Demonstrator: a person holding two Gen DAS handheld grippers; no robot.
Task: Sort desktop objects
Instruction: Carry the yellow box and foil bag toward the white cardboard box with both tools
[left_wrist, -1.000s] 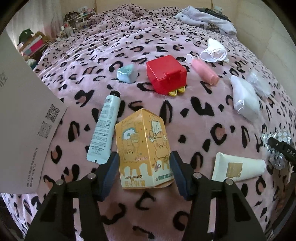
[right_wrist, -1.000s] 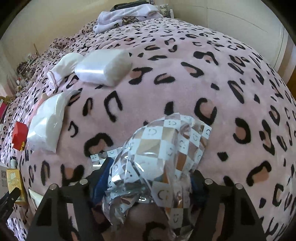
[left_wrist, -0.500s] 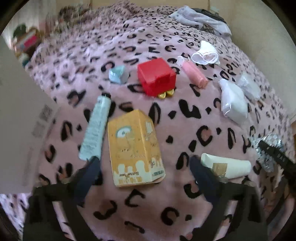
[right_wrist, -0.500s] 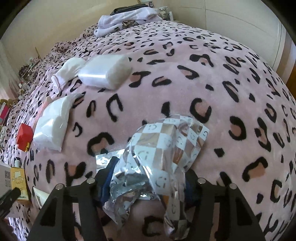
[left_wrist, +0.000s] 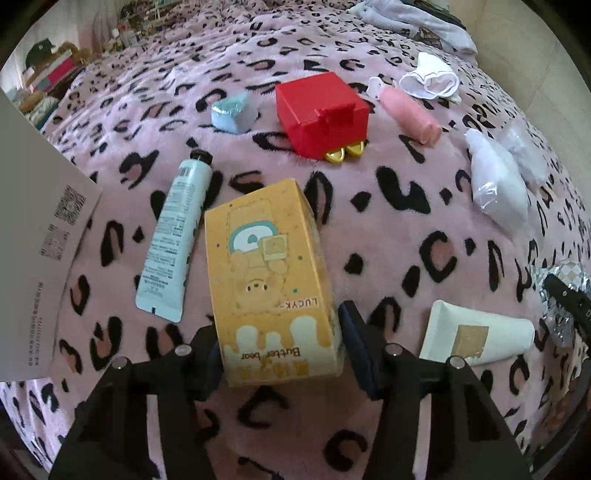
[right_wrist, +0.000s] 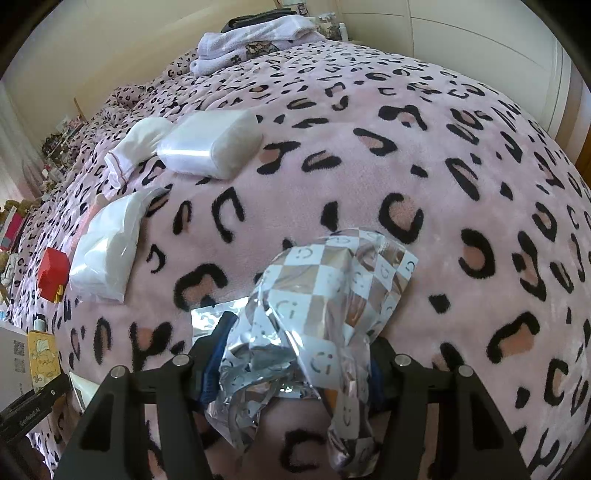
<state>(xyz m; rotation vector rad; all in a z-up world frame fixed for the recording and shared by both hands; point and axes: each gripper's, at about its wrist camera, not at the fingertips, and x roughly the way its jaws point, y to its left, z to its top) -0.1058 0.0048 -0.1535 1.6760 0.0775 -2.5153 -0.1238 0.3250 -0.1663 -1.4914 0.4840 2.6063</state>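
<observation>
A yellow Butter Bear carton (left_wrist: 271, 280) lies on the pink leopard blanket, its near end between the fingers of my left gripper (left_wrist: 279, 354), which is shut on it. A pale green tube (left_wrist: 173, 240) lies left of it and a white tube (left_wrist: 476, 334) right of it. My right gripper (right_wrist: 295, 365) is shut on a crumpled silver checkered foil bag (right_wrist: 325, 306), which hides most of its fingers. The right gripper also shows at the right edge of the left wrist view (left_wrist: 567, 295).
A red box (left_wrist: 321, 110), a light blue packet (left_wrist: 232, 110), a pink roll (left_wrist: 408, 118), white socks (left_wrist: 430, 81) and clear bags of white items (left_wrist: 496, 184) lie further back. A grey cardboard box (left_wrist: 33, 236) stands at the left. Folded clothes (right_wrist: 255, 40) lie at the far end.
My left gripper opened wide and drew back half a second ago, then closed in on the yellow carton's near end. The right gripper keeps hold of the foil bag.
</observation>
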